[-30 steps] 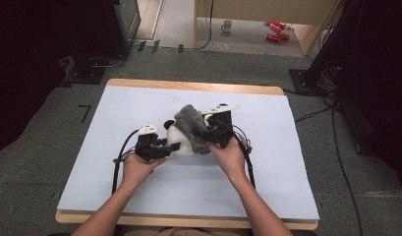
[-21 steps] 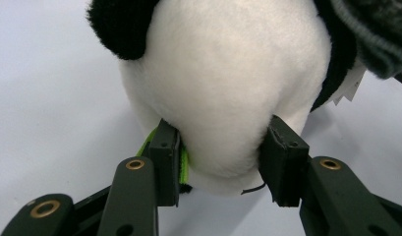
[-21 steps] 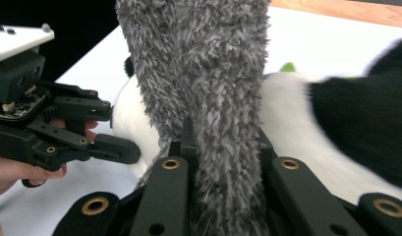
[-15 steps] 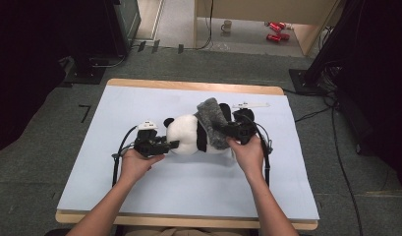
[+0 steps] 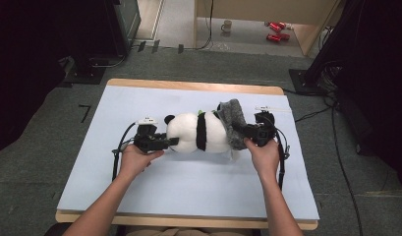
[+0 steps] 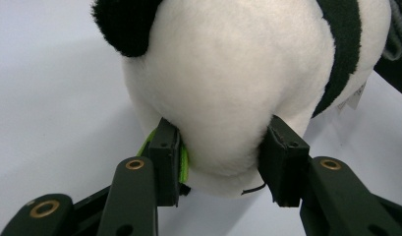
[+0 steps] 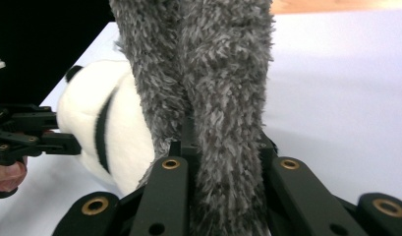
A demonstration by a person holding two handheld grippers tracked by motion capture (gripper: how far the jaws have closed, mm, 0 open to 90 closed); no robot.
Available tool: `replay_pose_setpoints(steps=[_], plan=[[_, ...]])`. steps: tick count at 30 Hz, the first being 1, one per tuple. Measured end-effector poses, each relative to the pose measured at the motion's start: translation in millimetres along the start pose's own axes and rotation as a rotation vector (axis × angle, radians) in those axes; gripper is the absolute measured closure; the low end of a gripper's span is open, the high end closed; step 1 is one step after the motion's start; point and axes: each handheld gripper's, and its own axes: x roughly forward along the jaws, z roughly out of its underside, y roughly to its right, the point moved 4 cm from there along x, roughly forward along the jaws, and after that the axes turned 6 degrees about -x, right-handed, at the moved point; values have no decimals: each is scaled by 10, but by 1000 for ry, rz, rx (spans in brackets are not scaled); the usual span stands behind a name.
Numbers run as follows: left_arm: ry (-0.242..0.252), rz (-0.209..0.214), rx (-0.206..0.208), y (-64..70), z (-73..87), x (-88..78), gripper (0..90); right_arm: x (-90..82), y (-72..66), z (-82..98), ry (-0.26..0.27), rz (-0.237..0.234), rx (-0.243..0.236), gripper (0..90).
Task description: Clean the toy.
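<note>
Between the two grippers lies a plush panda (image 5: 198, 132), stretched sideways on the pale blue table mat (image 5: 188, 182). Left gripper (image 5: 171, 142) sits at the panda's head end, jaws part-way apart and pressed into the white fur on both sides, clamped on the panda's head; a green tag pokes out by one pad (image 6: 183, 162). Right gripper (image 5: 240, 131) sits at the opposite end, jaws squeezed together on a grey fuzzy cloth (image 5: 231, 123) that wraps the panda's rear. Cloth rises straight up out of the right jaws in the right gripper view, panda just behind it. Both hands low near the mat.
</note>
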Motion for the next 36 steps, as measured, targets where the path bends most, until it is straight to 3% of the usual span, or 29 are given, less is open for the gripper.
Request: replay_pose_setpoints(steps=[6, 10, 12, 15, 22, 26, 30, 36], plan=[[9, 11, 9, -44, -11, 6, 559, 51, 171, 157, -30, 55, 34, 775], [11, 14, -14, -80, -28, 4, 558, 23, 282, 201, -62, 76, 66, 775], [11, 15, -17, -89, -38, 7, 557, -46, 297, 171, -39, 73, 73, 774], [14, 7, 6, -83, -49, 12, 556, -156, 236, 86, 4, 47, 62, 773], [22, -1, 38, -75, -52, 7, 535, -274, -92, -52, 62, -17, -20, 769], [25, 2, 53, -73, -51, 1, 516, -171, -248, -1, 19, -40, -66, 768], [27, 20, 64, -73, -49, -2, 472, -65, -244, 63, -3, -26, -75, 766], [43, 23, 152, -58, -36, -15, 375, -40, -149, 63, 6, -33, -55, 765]])
